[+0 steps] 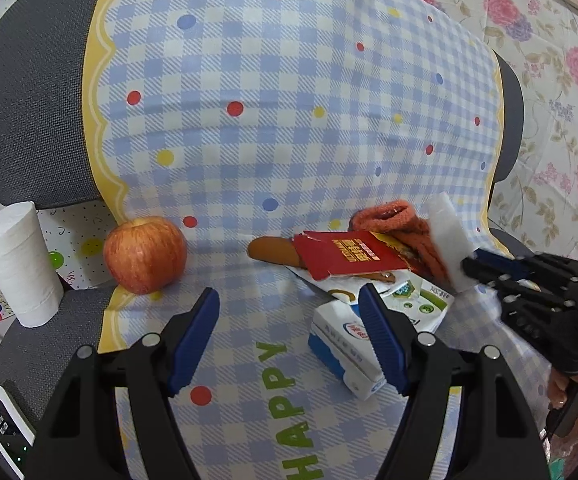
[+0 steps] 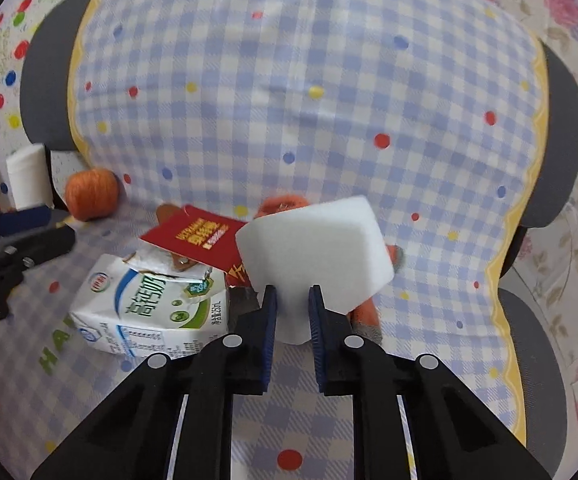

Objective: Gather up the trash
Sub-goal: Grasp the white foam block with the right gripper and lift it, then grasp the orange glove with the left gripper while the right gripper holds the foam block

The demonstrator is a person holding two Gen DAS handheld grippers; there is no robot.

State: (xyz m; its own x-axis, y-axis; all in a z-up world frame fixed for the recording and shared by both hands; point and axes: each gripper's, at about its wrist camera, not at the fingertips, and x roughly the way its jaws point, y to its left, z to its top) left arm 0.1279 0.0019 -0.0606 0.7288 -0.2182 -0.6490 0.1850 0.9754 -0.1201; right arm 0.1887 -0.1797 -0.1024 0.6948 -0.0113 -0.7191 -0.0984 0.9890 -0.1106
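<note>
My right gripper (image 2: 292, 294) is shut on a white foam block (image 2: 315, 252) and holds it above the pile; the block also shows in the left wrist view (image 1: 447, 236). My left gripper (image 1: 289, 300) is open and empty, low over the checked cloth, its right finger in front of a crushed milk carton (image 1: 345, 348). The carton also shows in the right wrist view (image 2: 149, 308). A red card packet (image 1: 353, 254) lies on top of the pile. An orange knitted glove (image 1: 405, 228) lies behind it. A brown sausage-like item (image 1: 271, 249) sticks out at the left.
A red apple (image 1: 145, 255) sits left of the pile. A white paper roll (image 1: 19, 264) stands at the seat's left edge. A white remote (image 1: 7, 436) lies at the lower left. The checked cloth (image 1: 289, 120) covers a grey chair (image 1: 29, 92).
</note>
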